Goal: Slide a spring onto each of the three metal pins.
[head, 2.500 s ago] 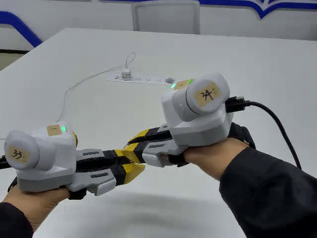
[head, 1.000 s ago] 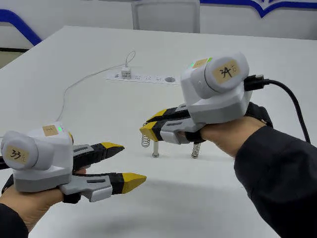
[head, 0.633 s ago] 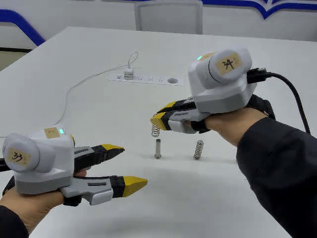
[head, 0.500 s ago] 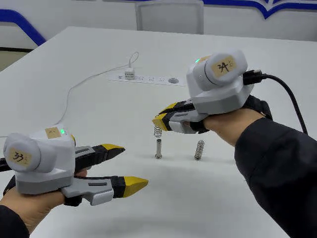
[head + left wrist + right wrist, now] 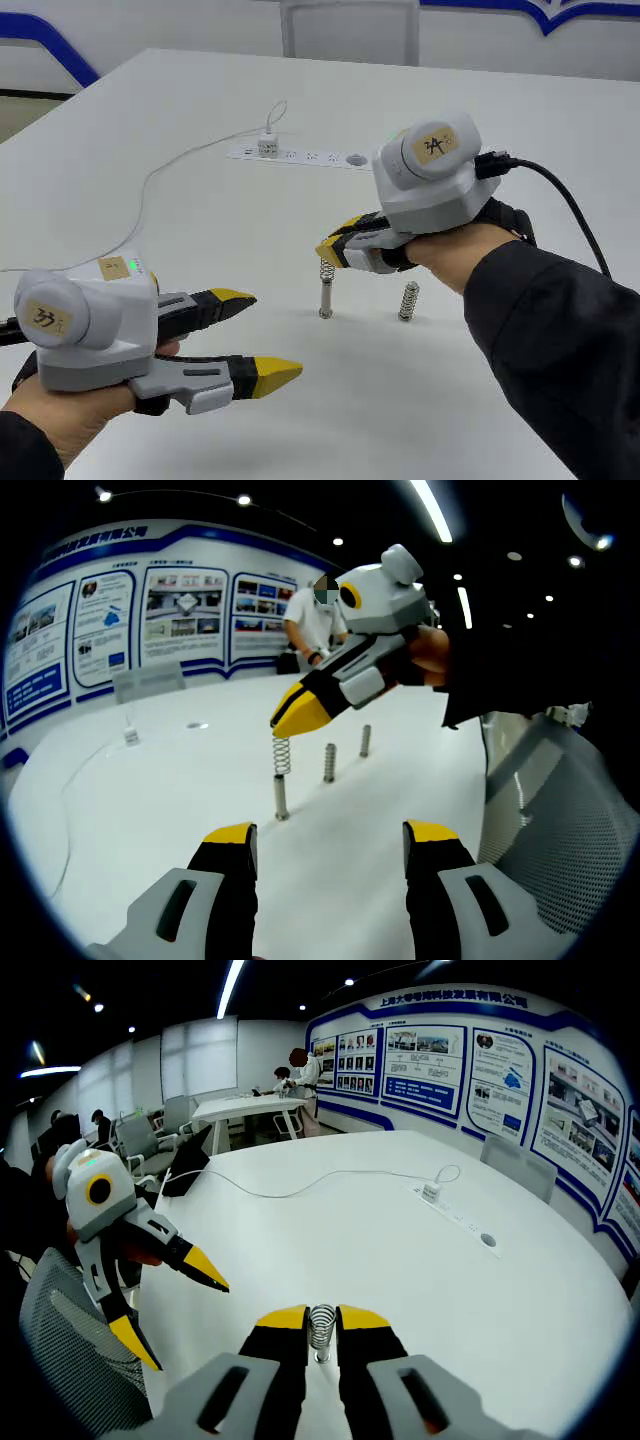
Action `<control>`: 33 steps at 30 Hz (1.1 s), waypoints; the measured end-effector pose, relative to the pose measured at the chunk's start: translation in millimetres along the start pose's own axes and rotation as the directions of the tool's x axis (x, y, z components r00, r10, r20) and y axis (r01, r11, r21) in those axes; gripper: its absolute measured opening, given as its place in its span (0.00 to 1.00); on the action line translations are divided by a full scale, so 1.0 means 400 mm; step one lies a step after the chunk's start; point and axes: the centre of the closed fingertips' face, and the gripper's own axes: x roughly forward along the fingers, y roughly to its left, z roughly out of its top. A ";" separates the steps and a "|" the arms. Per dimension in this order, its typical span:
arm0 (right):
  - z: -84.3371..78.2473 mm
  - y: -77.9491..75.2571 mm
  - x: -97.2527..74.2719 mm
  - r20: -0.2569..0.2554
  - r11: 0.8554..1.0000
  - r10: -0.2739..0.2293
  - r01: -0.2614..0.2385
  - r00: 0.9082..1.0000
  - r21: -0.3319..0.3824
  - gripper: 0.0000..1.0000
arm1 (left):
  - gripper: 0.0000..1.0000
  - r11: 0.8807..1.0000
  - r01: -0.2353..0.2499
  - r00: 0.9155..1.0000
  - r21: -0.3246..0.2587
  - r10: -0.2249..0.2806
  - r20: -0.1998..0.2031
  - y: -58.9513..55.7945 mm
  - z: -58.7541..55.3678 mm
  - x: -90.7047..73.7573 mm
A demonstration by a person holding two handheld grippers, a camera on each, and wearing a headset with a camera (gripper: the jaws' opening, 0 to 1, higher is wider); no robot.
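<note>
Right gripper (image 5: 329, 253) jaws clamped on spring (image 5: 326, 272); spring upright, lower end at top of bare pin (image 5: 326, 303) on bench (image 5: 200, 210). Left gripper (image 5: 274, 333) jaws apart, empty, well apart from pins. Neighbouring pin (image 5: 408, 301) carries spring.

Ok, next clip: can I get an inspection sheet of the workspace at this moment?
Surface: white table, no marks seen.
Job's things: spring upright over a bare pin, its lower end at the pin's top; sprung pin beside it; third pin beyond, too small to judge.
Clutter: power strip with a white charger.
Grippers: right gripper shut on the spring; left gripper open, empty, apart from the pins.
Cables: white cable from the charger; black cable from the right gripper.
Surroundings: chair behind the table; poster wall; people far off.
</note>
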 end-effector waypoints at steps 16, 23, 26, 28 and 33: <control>-0.008 -0.006 0.019 -0.006 1.000 0.000 0.000 1.000 0.010 0.11 | 0.62 1.000 0.015 1.000 -0.004 -0.015 -0.013 0.000 -0.010 0.006; -0.005 -0.006 0.019 -0.003 1.000 0.002 -0.001 1.000 0.013 0.11 | 0.62 1.000 0.021 1.000 -0.010 -0.021 -0.020 -0.005 -0.013 0.006; -0.006 -0.006 0.017 -0.005 1.000 0.001 -0.001 1.000 0.014 0.11 | 0.62 1.000 0.022 1.000 -0.011 -0.022 -0.020 -0.006 -0.012 0.007; -0.007 -0.007 0.015 -0.006 1.000 -0.001 0.001 1.000 0.014 0.11 | 0.62 1.000 0.024 1.000 -0.012 -0.024 -0.020 -0.009 -0.011 0.008; -0.008 -0.014 0.019 -0.007 1.000 -0.002 0.002 1.000 0.017 0.11 | 0.62 1.000 0.026 0.999 -0.011 -0.026 -0.023 -0.011 -0.011 0.008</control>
